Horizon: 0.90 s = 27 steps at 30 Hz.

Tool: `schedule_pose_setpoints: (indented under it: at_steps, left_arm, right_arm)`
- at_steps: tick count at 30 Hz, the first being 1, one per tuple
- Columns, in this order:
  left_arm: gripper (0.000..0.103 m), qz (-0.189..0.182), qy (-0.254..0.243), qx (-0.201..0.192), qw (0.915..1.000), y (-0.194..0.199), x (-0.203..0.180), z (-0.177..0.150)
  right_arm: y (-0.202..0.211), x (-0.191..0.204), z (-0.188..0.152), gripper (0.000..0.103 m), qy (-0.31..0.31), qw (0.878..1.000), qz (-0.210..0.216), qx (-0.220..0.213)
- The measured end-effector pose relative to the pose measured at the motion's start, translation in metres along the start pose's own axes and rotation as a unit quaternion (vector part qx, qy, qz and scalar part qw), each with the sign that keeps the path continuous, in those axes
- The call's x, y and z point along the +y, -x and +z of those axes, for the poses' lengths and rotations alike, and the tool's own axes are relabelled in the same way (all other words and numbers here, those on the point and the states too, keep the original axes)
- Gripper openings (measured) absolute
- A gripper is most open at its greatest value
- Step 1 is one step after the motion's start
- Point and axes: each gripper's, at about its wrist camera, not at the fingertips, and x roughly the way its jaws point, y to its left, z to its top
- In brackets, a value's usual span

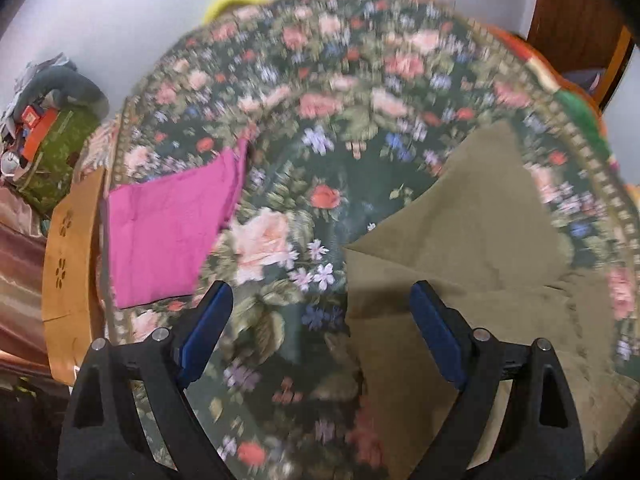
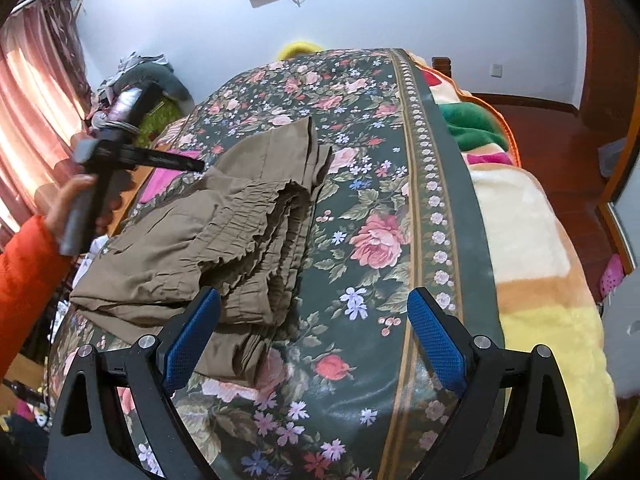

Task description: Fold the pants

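Observation:
The olive-brown pants (image 2: 224,232) lie folded in a thick pile on the floral bed cover (image 2: 400,184), their gathered waistband facing the middle of the bed. My right gripper (image 2: 314,320) hovers open at the pile's near right corner, its left finger over the cloth edge and only the cover between the pads. In the blurred left wrist view the pants (image 1: 460,240) spread flat at the right. My left gripper (image 1: 322,312) is open above the pants' left edge and holds nothing. The left gripper (image 2: 176,162) also shows in the right wrist view, held by a hand in an orange sleeve (image 2: 28,264).
A folded pink cloth (image 1: 168,232) lies on the cover to the left. A wooden board with flower cut-outs (image 1: 68,264) borders that side. Soft coloured blankets (image 2: 532,240) hang off the right side. Clutter (image 1: 44,120) and curtains (image 2: 28,92) stand at the far left.

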Motion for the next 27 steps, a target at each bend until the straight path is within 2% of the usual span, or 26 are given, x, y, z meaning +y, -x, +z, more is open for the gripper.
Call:
schedule_pose_setpoints:
  at_steps: [3,5,6,13,19,27]
  left_arm:
    - [0.091,-0.003,-0.004,0.024,0.9997,-0.028,-0.008,0.000]
    - [0.103,0.021,-0.019,0.025,0.9993,-0.038,-0.014,-0.005]
    - [0.103,0.033,-0.031,0.016,0.9988,-0.039,-0.017,-0.008]
    - [0.103,0.033,-0.051,0.038,0.9974,-0.029,-0.010,-0.032]
    - [0.103,0.002,-0.011,0.049,0.9987,-0.004,0.014,-0.077]
    - [0.103,-0.032,0.044,0.028,0.9981,0.040,0.033,-0.138]
  right_arm:
    - [-0.001,-0.002,0.000,0.093,-0.002,1.000,-0.005,0.001]
    - [-0.002,-0.004,-0.001,0.093,-0.005,1.000,-0.007,0.003]
    - [-0.002,-0.005,-0.001,0.093,-0.006,1.000,-0.008,0.005]
    - [0.002,-0.001,0.000,0.093,0.003,1.000,-0.010,0.002]
    - [0.013,0.013,0.003,0.093,0.025,1.000,-0.002,-0.014]
    - [0.006,0.023,-0.002,0.093,0.028,0.999,0.019,0.003]
